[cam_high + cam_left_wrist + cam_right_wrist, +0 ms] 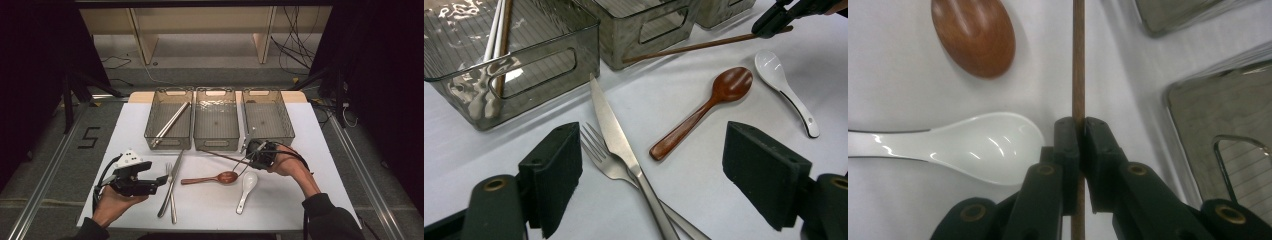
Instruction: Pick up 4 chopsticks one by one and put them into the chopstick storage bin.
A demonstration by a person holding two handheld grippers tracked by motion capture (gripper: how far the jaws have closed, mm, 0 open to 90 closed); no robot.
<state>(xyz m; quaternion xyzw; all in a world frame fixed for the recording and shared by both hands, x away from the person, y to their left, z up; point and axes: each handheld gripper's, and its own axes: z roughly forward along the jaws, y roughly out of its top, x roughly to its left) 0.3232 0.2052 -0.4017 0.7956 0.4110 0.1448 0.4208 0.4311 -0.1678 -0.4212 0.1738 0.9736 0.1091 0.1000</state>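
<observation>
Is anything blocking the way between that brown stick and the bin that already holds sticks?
Nothing visible. The right tool grips the brown chopstick; the left bin is open-topped, with bare table before it.

Left tool point(161, 180) agape; right tool point(248, 148) clamped.

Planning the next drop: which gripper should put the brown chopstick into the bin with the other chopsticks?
Right. The right gripper is already shut on the brown chopstick, near the bins. The left gripper stands open and empty over the knife and fork.
</observation>
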